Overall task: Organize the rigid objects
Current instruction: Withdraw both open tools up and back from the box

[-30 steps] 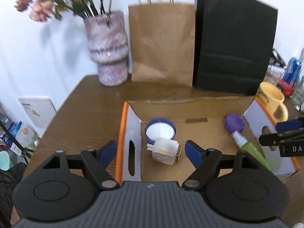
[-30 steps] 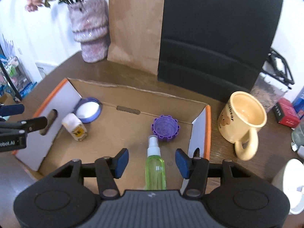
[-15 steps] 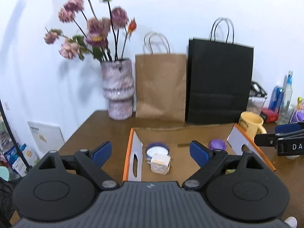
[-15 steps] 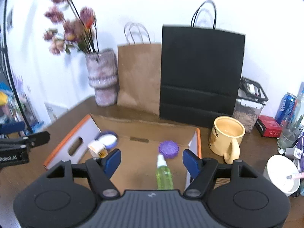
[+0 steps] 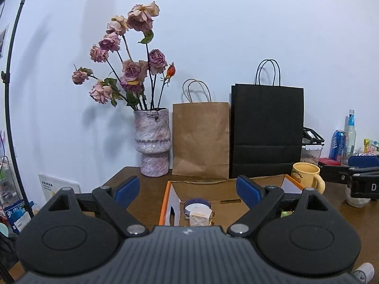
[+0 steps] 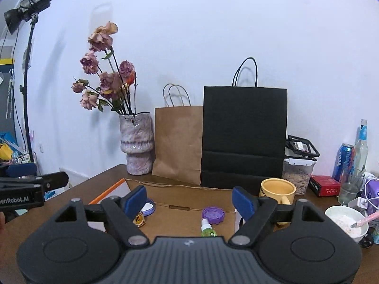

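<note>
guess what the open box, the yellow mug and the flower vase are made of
Open box: corrugated cardboard by the look, matte brown inside, white flaps edged orange. Yellow mug: probably glazed ceramic, thick wall with a soft sheen. Flower vase: likely glazed pottery, mottled pink-white, lumpy and glossy.

1. Both views bright, evenly lit; white wall reads slightly blue-grey.
2. Soft shadows of the flowers fall left of them on the wall, so light comes from the right.
3. Studio lamp in the right view's upper left; no glare from it.
4. Strong fisheye bend, dark corners.
5. Sharp focus, no motion blur.
</note>
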